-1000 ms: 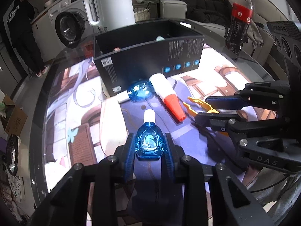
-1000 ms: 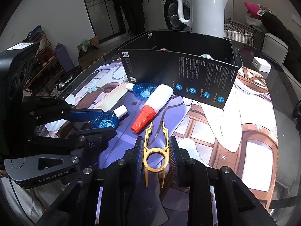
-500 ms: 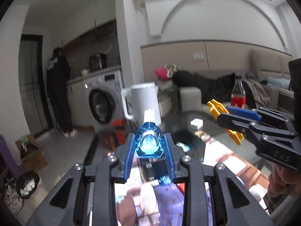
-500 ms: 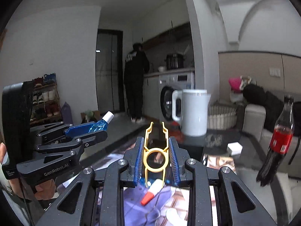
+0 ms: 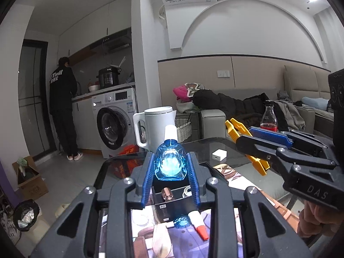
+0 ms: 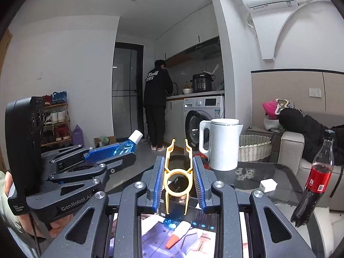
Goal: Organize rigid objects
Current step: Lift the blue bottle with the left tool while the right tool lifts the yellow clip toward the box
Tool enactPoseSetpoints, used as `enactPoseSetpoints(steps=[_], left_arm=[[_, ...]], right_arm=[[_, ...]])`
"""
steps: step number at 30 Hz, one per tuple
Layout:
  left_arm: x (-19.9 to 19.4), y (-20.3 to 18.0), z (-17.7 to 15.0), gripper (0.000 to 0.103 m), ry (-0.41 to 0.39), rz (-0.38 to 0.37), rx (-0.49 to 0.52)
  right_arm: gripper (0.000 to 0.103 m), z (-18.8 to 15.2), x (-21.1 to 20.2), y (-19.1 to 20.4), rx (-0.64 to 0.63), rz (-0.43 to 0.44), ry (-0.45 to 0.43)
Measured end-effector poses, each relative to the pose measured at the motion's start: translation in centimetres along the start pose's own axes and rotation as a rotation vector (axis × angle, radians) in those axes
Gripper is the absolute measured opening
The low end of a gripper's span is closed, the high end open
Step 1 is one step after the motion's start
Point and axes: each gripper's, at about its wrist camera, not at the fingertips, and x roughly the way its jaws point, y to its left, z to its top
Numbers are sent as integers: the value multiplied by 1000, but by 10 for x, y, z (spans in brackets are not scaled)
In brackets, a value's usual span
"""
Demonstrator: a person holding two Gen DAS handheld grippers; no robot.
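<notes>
A: Left hand-held gripper (image 5: 171, 178) — state?

B: Clamped on a blue glass bottle with a white cap (image 5: 170, 161). The blue pads press both of its sides, cap pointing away from the camera. It is held in the air above the bench (image 5: 217, 146).

A: Right hand-held gripper (image 6: 178, 183)?

B: Closed on a yellow plastic clip tool (image 6: 177, 178). The ring of the tool sits between the pads, its two prongs reaching forward past the fingertips. Also lifted off the bench. In the left wrist view the same tool (image 5: 247, 145) juts from the right gripper at the right side.

A: What remains below?

B: A black open box (image 5: 172, 202) stands on the printed mat, with a copper-coloured cap (image 5: 167, 193) showing inside. Just in front of the box lie a second blue bottle (image 5: 181, 222) and a white tube with an orange-red nozzle (image 5: 198, 223), side by side, close to each other; contact cannot be told.

A: Other items on the bench?

B: White kettle (image 6: 221, 144) at the far edge, a small white charger block (image 6: 268, 185), and a cola bottle (image 6: 318, 178) at the right.
</notes>
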Motion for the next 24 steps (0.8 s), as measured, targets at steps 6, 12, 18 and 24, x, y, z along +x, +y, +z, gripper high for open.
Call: enactPoseSetpoints(steps=[6, 12, 18, 24], left_arm=[[35, 6, 17, 29, 16, 2, -45], [74, 12, 28, 29, 46, 11, -102], [103, 17, 32, 29, 50, 29, -150], [134, 18, 22, 29, 151, 4, -172]], right_arm=[[26, 14, 27, -9, 20, -29, 0], [26, 27, 67, -27, 46, -79, 5], [26, 28, 110, -46, 77, -107, 40], [26, 21, 144, -64, 105, -121, 136]])
